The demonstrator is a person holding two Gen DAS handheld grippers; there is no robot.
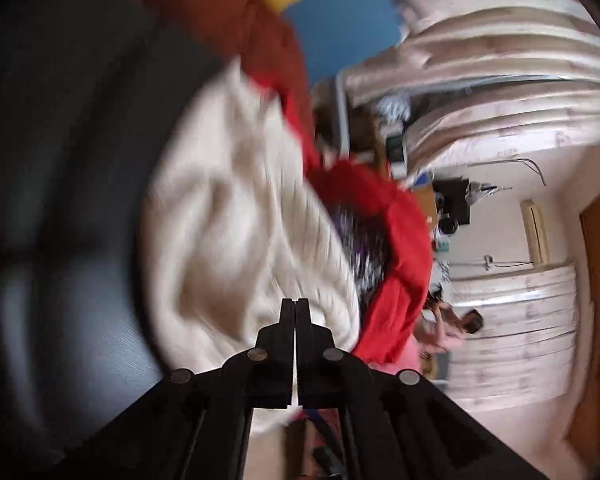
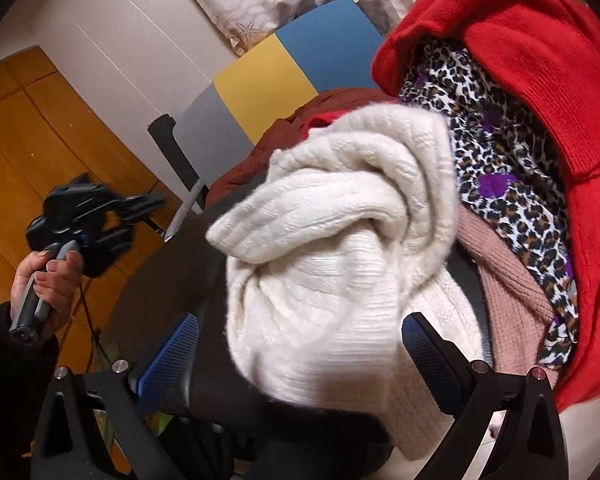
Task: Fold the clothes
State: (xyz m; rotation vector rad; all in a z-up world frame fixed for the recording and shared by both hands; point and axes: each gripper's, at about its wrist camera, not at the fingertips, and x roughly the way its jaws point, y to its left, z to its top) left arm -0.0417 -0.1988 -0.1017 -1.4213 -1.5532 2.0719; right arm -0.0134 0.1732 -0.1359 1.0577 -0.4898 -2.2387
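Left wrist view: left gripper [image 1: 295, 304] with jaws pressed together, apparently empty, aimed at cream sweater [image 1: 236, 216]; blurred. Right wrist view, left to right: left hand [image 2: 46, 276] raised well apart from pile; right gripper [image 2: 300, 344] spread wide astride cream sweater [image 2: 332, 240], bunched on dark surface [image 2: 172, 264] beside red sweater [image 2: 540, 80]. Recommended: pinch one hem corner only, lift clear of leopard-print garment [image 2: 500, 152].
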